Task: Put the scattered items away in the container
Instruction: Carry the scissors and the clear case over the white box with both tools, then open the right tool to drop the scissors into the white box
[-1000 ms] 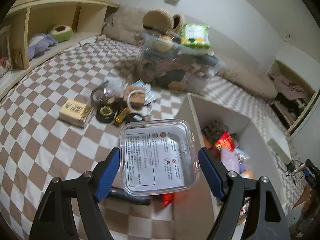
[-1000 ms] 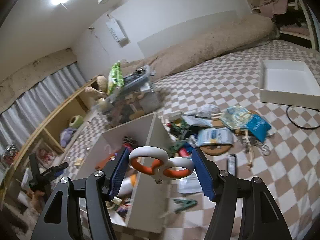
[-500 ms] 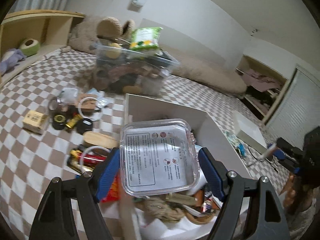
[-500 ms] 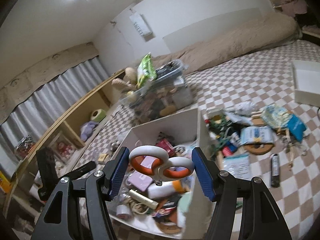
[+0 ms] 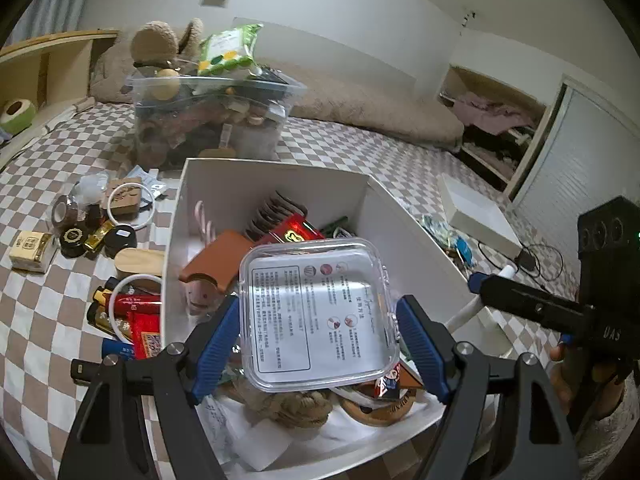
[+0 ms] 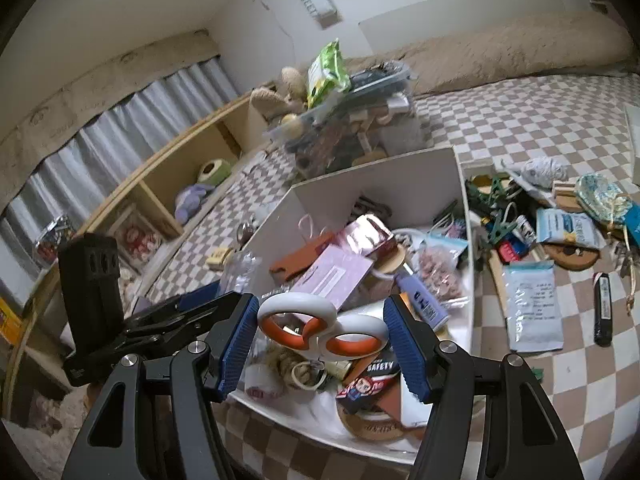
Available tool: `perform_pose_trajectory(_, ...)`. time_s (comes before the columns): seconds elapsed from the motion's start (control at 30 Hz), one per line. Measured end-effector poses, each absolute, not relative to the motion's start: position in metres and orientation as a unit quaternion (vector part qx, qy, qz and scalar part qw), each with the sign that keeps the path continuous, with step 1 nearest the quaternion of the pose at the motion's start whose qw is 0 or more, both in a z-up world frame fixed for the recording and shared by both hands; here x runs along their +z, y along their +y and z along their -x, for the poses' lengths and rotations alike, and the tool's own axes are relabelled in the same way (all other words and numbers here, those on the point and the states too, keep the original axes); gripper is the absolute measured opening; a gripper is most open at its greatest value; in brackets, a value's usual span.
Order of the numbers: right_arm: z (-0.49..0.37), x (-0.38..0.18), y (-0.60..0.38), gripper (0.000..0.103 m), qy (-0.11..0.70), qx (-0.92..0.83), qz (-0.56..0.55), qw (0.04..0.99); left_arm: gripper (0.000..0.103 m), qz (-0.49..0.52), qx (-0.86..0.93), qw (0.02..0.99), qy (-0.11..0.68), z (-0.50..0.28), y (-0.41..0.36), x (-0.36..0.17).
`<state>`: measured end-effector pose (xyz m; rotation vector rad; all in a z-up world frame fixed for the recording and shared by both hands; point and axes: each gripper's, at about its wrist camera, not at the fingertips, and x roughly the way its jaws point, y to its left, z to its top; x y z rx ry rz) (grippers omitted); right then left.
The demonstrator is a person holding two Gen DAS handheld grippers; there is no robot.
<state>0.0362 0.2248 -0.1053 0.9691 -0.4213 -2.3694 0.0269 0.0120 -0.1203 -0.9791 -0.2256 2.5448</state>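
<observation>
My left gripper [image 5: 318,338] is shut on a clear plastic case [image 5: 318,312] with a printed label and holds it above the near end of the white box [image 5: 276,176]. My right gripper [image 6: 324,340] is shut on the white and orange scissors [image 6: 324,326] by their handles, above the near edge of the same white box [image 6: 384,168]. The box is full of mixed items. Each gripper shows in the other's view: the right one [image 5: 532,304] at the box's right, the left one [image 6: 160,320] at its left.
Loose items lie on the checkered bedspread left of the box [image 5: 100,232] and right of it [image 6: 552,236]. A clear bin of toys [image 5: 208,120] stands behind the box. A white lid [image 5: 476,216] lies far right. A wooden shelf [image 6: 160,184] runs along the left.
Both grippers have moved from beside the box to above it, still holding the case and the scissors. The two grippers have come closer to each other.
</observation>
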Motion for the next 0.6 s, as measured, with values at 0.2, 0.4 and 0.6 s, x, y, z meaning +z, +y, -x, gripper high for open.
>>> perform_pose_trajectory(0.2,-0.038,-0.112,0.214,0.065,-0.142,-0.873,-0.375,0.278,0.079,0.354,0.910,0.205,-0.064,-0.029,0.020,-0.124)
perform_pose_trajectory(0.4,-0.038,-0.115,0.216,0.065,-0.143,-0.870,-0.383,0.275,0.079,0.363,0.908,0.201,-0.060,-0.027,0.023,-0.128)
perform_pose_trajectory(0.6,-0.037,-0.118,0.216,0.065,-0.141,-0.870,-0.392,0.265,0.079,0.370,0.906,0.198,-0.055,-0.027,0.027,-0.132)
